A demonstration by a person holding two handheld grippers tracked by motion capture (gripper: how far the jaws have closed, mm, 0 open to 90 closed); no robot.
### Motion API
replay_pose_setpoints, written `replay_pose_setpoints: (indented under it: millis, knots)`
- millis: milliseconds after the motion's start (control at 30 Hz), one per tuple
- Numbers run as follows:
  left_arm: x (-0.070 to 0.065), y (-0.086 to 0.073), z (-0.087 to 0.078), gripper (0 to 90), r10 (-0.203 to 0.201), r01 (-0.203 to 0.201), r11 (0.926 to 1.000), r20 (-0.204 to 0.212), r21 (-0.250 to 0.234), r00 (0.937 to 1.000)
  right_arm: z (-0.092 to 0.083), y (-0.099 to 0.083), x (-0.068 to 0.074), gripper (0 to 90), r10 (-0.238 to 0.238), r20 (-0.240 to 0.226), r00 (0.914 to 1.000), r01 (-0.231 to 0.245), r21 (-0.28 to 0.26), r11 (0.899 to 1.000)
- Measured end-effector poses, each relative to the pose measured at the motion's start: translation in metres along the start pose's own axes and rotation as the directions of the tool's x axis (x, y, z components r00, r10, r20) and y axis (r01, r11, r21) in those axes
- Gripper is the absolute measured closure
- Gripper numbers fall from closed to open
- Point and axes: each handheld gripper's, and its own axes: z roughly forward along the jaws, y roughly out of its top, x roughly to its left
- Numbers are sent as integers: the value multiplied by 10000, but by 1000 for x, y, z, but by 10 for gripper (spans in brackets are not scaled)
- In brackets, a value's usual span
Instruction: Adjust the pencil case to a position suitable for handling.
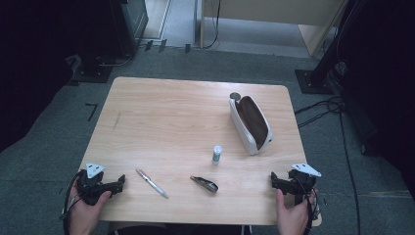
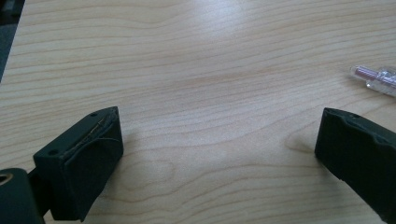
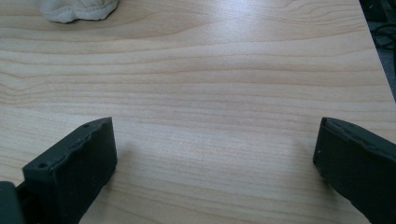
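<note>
- Left gripper (image 1: 117, 185): I see it at the table's (image 1: 171, 117) near left corner, jaws wide apart, nothing between them.
- Right gripper (image 1: 274, 181): at the near right corner, jaws spread wide, empty.
- Pen (image 1: 151, 183): near edge, just beside my left gripper.
- Dark clip (image 1: 204, 183): near edge, centre.
- Small bottle (image 1: 217, 154): upright, beyond the clip.
- Open white pouch (image 1: 250, 124): toward the right edge.

We see the pen (image 1: 151, 183) lying on the table (image 1: 166, 122) just right of the left gripper (image 1: 117, 185). The clip (image 1: 204, 183) and small bottle (image 1: 216, 154) sit between it and the right gripper (image 1: 274, 181), with the open pouch (image 1: 250, 123) farther ahead, left of that gripper.
</note>
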Motion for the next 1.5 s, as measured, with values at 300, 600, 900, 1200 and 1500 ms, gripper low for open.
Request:
replay_pose_setpoints:
  millis: [300, 600, 900, 1200, 1500]
  knots:
    - [0, 0, 0, 12, 13, -13, 10000, -7, 6, 10000, 3, 3, 1, 6, -50, -98, 9999, 49, -42, 10000]
    - [0, 0, 0, 12, 14, -14, 10000, -3, 10, 10000, -12, 8, -3, 269, 927, -449, 9947, -967, -968, 9906]
    - [0, 0, 0, 12, 11, -11, 10000, -6, 12, 10000, -28, 41, 9, 366, 647, -763, 9950, -769, -1696, 9825]
    - [0, 1, 1, 12, -23, 23, 10000, -35, -13, 10000, -25, 74, 22, 480, 268, -1259, 9917, -505, -1890, 9807]
    - [0, 1, 1, 12, -32, 32, 10000, -32, -18, 10000, -11, 100, 32, 454, 77, -1441, 9895, -334, -1769, 9837]
